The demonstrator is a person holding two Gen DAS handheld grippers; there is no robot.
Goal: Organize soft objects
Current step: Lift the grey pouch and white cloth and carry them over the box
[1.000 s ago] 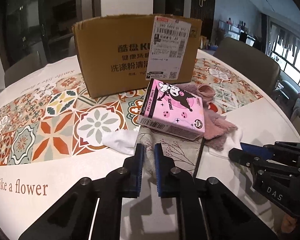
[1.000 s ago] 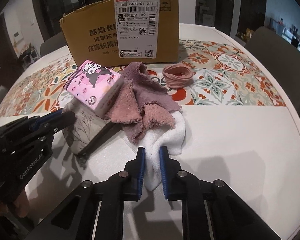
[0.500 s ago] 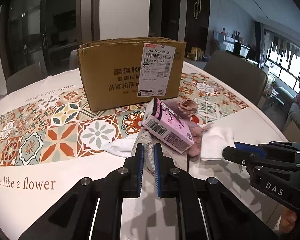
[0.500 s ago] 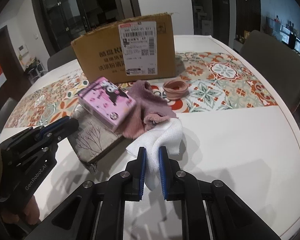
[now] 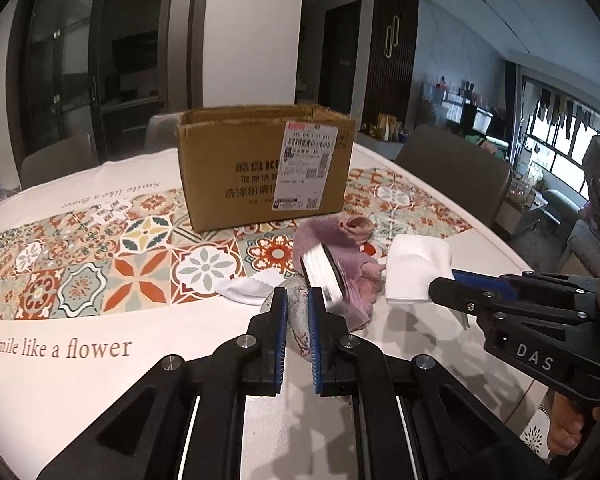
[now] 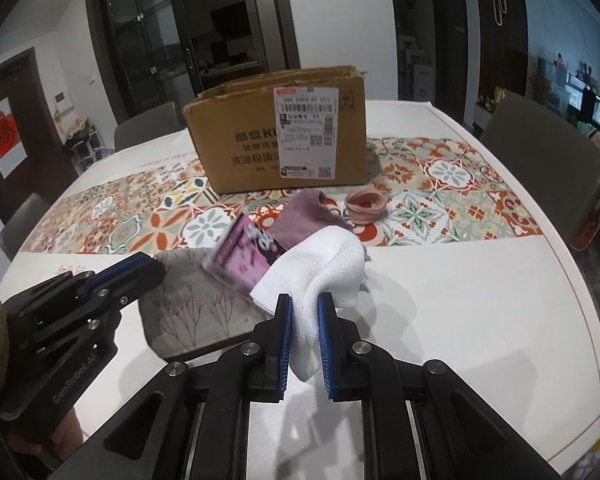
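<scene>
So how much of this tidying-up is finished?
Nothing visibly packed yet. In hand: the left gripper clamps a grey tree-print cushion, and the right gripper pinches a white towel. Left: a mauve fleece cloth, white sock, pink band and tumbling pink tissue pack lie outside the cardboard box.

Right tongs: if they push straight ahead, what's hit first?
The right tongs, shut on the white towel, would likely meet the tilted pink tissue pack just beyond; depth is unclear.

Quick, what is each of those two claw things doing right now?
Left gripper: closed on the grey branch-print fabric cushion.
Right gripper: closed on the white folded terry towel.
</scene>
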